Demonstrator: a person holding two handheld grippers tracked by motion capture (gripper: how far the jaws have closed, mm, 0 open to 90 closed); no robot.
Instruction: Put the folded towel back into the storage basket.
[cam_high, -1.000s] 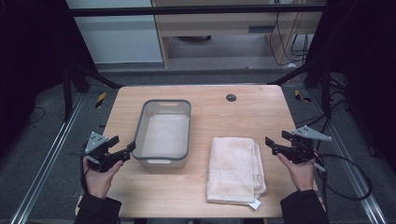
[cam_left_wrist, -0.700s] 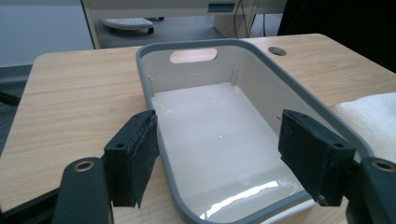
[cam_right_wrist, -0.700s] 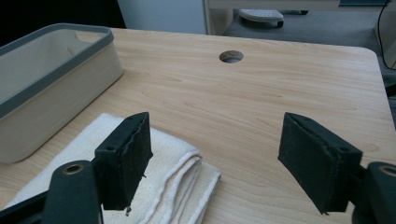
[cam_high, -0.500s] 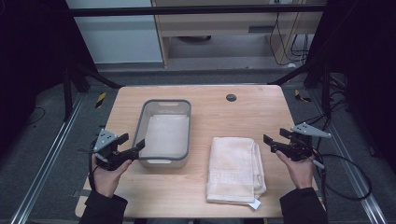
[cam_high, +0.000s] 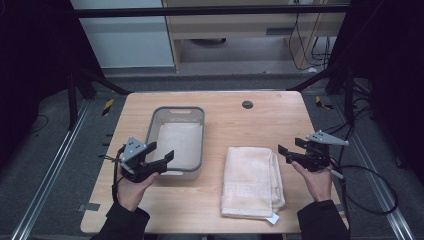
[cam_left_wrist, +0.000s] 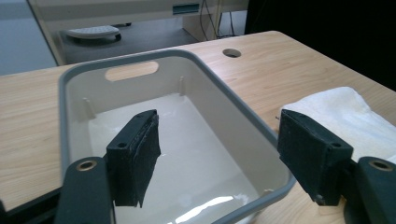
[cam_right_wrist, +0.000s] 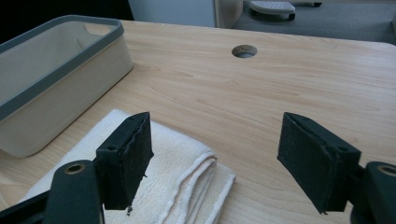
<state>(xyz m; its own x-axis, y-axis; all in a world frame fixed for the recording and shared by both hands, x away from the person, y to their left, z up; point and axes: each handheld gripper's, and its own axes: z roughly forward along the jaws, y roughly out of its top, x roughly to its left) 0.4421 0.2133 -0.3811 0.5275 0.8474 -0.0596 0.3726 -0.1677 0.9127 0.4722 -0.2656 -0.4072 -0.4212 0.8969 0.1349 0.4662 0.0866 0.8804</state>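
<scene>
While no writing reads, folded towel (cam_high: 252, 181), white tag (cam_high: 272, 219), grey-rimmed bin (cam_high: 176, 140).

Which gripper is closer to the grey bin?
Left. The left gripper is at the grey bin's near corner; the right gripper sits across the folded towel, farther off.

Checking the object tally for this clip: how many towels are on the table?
1. A folded cream towel lies on the table, right of the grey-rimmed bin and left of the right hand-held gripper. The bin looks empty.
</scene>
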